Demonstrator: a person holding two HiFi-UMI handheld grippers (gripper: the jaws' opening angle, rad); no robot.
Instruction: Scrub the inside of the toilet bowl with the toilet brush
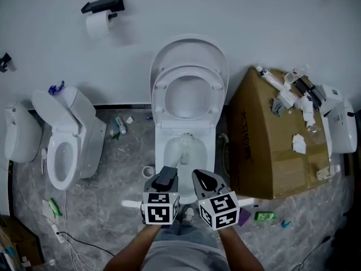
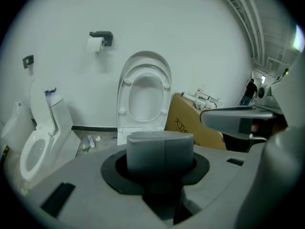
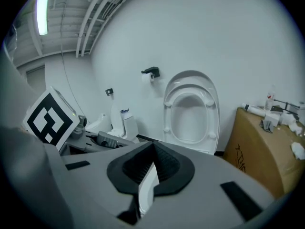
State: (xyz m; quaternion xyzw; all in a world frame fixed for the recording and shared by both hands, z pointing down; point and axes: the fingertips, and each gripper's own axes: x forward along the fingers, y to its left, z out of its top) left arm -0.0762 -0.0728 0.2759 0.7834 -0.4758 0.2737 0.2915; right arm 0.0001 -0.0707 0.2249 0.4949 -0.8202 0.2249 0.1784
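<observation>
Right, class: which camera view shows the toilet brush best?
The head view: the toilet brush shows its bristle head down in the toilet bowl. The right gripper view shows only a strip of white handle in the right claw. The left gripper view shows none of it.

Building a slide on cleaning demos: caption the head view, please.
Right gripper holds the toilet brush in the toilet bowl, lid raised; left gripper shut alongside.

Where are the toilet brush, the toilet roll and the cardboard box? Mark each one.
toilet brush [image 1: 183,145], head view, bristle head inside the bowl.
toilet roll [image 1: 97,25], head view, middle of the paper.
cardboard box [image 1: 265,151], head view, bare top panel.
</observation>
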